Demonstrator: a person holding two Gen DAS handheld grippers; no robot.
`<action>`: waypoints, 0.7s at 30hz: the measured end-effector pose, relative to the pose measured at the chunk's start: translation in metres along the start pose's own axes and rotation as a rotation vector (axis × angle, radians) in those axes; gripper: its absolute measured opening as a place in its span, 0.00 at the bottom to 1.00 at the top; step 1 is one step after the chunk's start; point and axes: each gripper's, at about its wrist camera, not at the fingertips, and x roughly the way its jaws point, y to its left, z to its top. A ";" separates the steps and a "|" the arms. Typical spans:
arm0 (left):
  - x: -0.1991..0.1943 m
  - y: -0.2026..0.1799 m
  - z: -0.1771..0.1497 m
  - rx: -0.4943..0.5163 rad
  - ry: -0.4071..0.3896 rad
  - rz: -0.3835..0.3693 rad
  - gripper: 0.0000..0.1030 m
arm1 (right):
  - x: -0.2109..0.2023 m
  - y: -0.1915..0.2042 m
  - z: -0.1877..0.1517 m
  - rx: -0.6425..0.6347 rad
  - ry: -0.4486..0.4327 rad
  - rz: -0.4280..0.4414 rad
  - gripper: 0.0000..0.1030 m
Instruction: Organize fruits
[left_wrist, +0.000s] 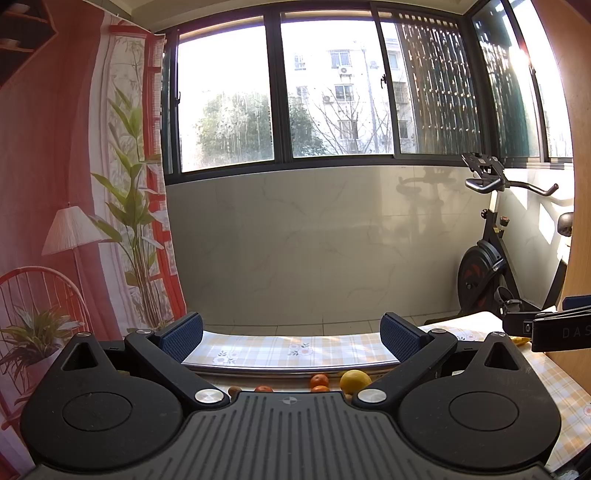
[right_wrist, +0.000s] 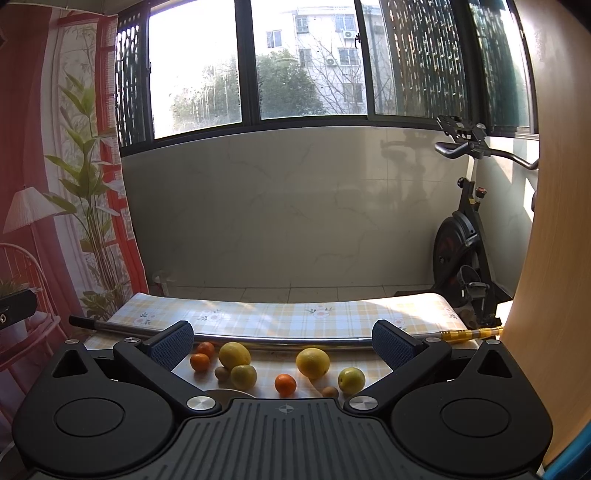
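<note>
— Where are we standing with the fruit?

— We are holding both tools level above the near edge of the table (right_wrist: 354, 314). The right gripper (right_wrist: 282, 345) is spread wide and carrying nothing; the left gripper (left_wrist: 291, 338) is gaping the same way, also empty. The fruit is lying loose on the checked cloth just this side of a metal rod (right_wrist: 280, 341): two lemons (right_wrist: 313, 363), small oranges (right_wrist: 285, 384) and greenish round ones (right_wrist: 351, 379).

— So how should we be going in?

— We are probably best tipping the right one down first (the cameras are mostly facing the window), centring one fruit between the pads and closing gently, since round fruit rolls. A pale rim (right_wrist: 225, 392), maybe a plate, is peeking out below.
</note>
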 end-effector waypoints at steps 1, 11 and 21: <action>0.000 0.000 0.000 0.000 0.000 0.000 1.00 | 0.000 0.000 0.000 0.000 -0.001 0.000 1.00; 0.000 0.000 0.000 -0.001 0.000 -0.002 1.00 | 0.000 0.000 0.000 0.001 0.001 0.000 1.00; 0.013 0.009 -0.005 -0.037 0.017 0.004 1.00 | 0.008 -0.006 -0.004 0.019 -0.007 0.025 1.00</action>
